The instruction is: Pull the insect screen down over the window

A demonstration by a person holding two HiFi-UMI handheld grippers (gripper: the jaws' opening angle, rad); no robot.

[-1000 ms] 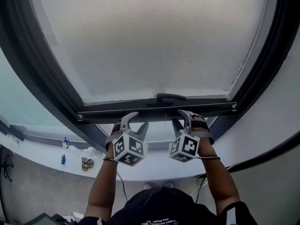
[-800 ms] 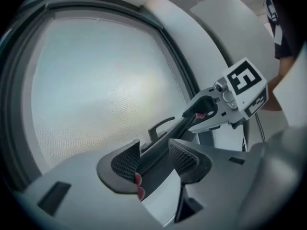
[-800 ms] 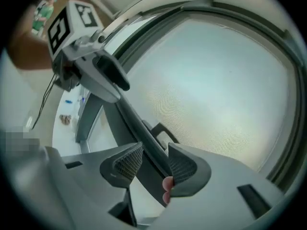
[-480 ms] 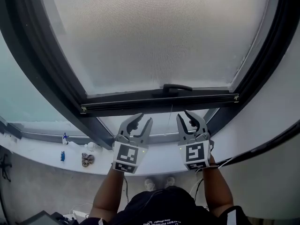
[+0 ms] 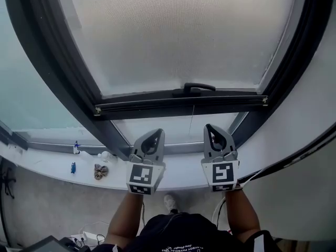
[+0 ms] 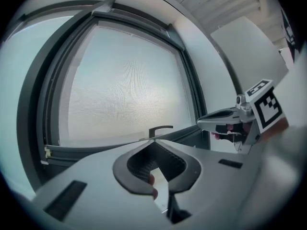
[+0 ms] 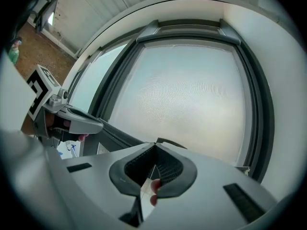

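- Looking down from head height at a window. The screen [image 5: 178, 35], a pale fine mesh, covers most of the pane.
- The screen ends in a dark bar [image 5: 157, 109] running across the window, with a small handle [image 5: 198, 88] at the bar's middle.
- A strip of bare glass shows below the bar, so the screen seems not fully down.
- The left gripper [image 5: 157, 135] sits below the bar, left of the handle. Its jaws are closed on nothing.
- The right gripper [image 5: 211, 129] sits below the bar, just right of the handle, and is likewise closed and empty.
- Handling: the mesh looks light, soft and easy to tear, so it is best left alone. The bar looks stiff. Hold it at the handle or evenly to both sides, so it slides level and does not jam.
- Change: a second ago both grippers were up at the bar with jaws wide. They now hang clear below it, their marker cubes squared up. Both pairs of jaws have just been closing, with nothing between them.
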